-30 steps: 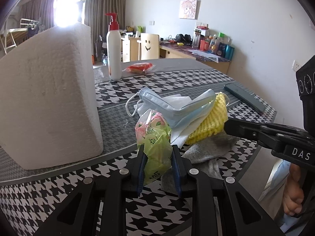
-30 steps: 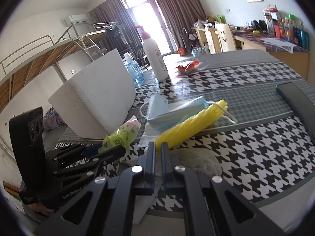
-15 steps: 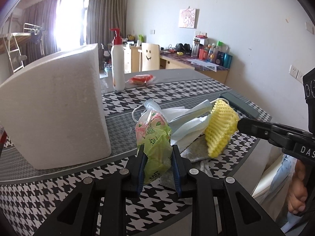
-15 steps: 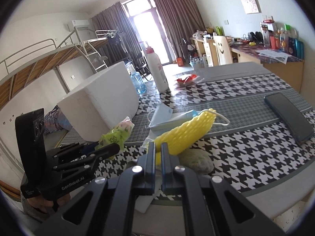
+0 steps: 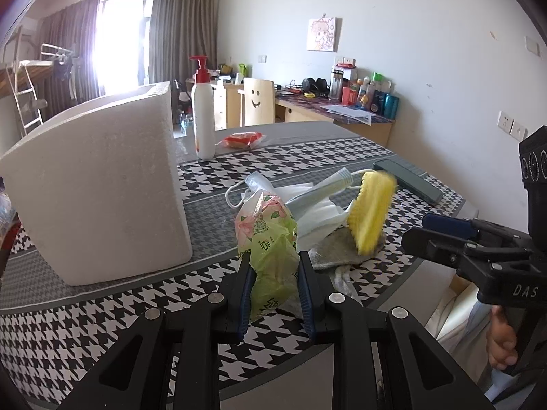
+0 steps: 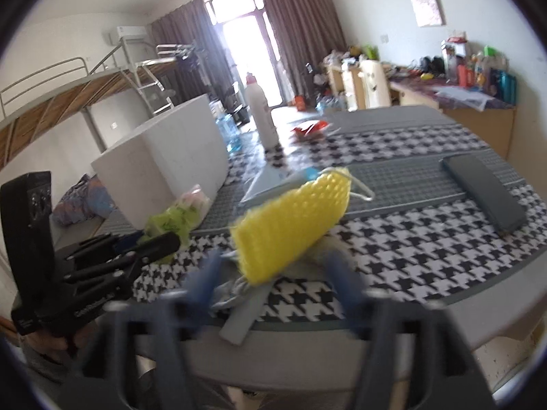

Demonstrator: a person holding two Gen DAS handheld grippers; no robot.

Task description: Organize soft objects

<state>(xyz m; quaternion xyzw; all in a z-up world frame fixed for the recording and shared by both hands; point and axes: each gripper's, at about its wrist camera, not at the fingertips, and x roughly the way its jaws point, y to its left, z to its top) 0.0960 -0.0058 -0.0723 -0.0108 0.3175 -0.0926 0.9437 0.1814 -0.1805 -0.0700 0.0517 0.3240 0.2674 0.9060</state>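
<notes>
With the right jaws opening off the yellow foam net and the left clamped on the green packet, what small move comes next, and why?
Probably carry the green packet toward the white foam box: the left gripper grips it clear of the pile, while the right gripper is opening and the yellow foam net sits loose.

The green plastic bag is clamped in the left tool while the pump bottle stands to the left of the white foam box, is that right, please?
Not quite: in the left wrist view the pump bottle stands to the right of the white foam box. The green plastic bag is indeed clamped in the left tool.
</notes>
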